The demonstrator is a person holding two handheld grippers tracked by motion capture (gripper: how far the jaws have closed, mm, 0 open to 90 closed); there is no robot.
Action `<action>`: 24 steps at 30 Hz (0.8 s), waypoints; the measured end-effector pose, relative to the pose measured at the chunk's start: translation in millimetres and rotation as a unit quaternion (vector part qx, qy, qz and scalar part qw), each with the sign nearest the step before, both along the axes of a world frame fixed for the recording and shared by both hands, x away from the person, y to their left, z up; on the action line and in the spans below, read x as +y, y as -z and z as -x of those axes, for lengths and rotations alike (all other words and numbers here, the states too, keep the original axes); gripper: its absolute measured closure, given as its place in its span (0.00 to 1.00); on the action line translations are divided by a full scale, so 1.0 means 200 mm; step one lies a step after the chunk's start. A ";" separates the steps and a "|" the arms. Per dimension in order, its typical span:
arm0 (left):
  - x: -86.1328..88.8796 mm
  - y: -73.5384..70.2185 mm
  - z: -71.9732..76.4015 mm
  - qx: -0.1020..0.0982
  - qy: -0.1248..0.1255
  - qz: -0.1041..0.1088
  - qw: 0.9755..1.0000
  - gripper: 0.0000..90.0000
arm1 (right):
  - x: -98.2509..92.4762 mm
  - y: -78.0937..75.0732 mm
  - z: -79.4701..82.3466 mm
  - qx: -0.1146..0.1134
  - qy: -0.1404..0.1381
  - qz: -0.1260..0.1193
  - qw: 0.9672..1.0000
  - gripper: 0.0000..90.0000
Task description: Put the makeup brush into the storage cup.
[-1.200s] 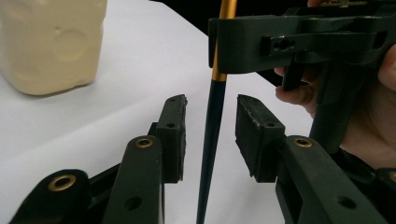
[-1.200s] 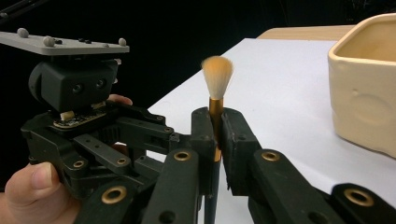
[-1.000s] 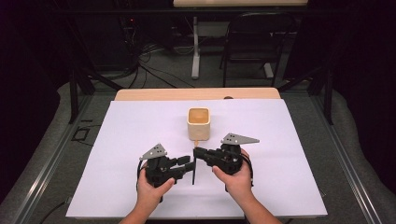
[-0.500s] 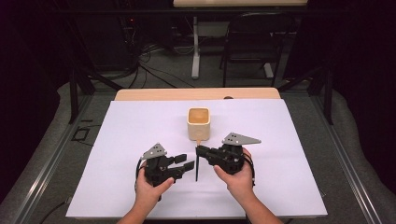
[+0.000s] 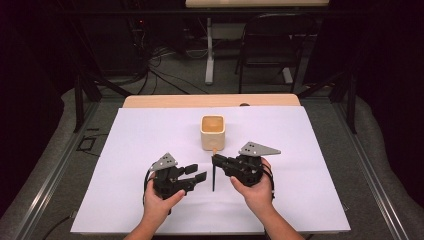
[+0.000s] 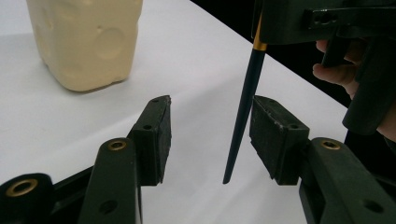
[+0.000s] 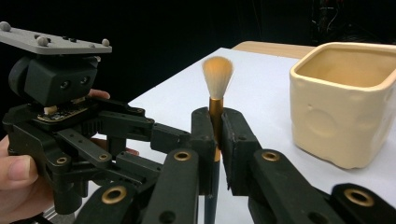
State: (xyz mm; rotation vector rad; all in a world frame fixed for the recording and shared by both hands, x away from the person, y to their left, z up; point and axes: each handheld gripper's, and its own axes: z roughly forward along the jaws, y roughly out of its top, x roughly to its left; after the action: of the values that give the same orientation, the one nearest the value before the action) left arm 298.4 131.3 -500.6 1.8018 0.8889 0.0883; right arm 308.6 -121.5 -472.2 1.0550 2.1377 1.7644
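The right hand-held gripper (image 5: 216, 160) clenches a small brush (image 5: 214, 175) just below its gold collar; the brush stands upright, pale bristles (image 7: 217, 71) on top and the dark pointed handle hanging down toward the white tabletop (image 5: 310, 150); in the right gripper view the two black jaws press on the shaft from both sides. The left hand-held gripper (image 5: 196, 172) is released, its jaws having just been opening; in the left gripper view the brush handle (image 6: 243, 112) hangs between the pads, close beside the right-hand pad (image 6: 271, 135) and well clear of the other, so nothing of that gripper grips it. A cream square pot (image 5: 213, 132) stands on the tabletop just beyond the brush; both hands hold their grippers near the front edge, close together, facing each other.
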 end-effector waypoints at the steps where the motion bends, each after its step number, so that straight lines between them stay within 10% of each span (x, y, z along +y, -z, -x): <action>1: 0.00 0.00 0.00 -0.003 -0.002 -0.003 1.000 0.54 | 0.00 0.00 0.00 -0.002 0.003 0.002 1.000 0.93; 24: 0.04 0.00 -0.02 -0.015 -0.028 -0.021 0.999 0.48 | -0.04 -0.01 -0.01 -0.029 0.028 -0.009 0.999 0.93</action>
State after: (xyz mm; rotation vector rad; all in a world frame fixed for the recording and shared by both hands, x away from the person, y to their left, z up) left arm 302.7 138.6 -501.5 1.8100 0.9223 0.1716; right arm 311.5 -129.3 -469.3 1.0438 2.0422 1.7713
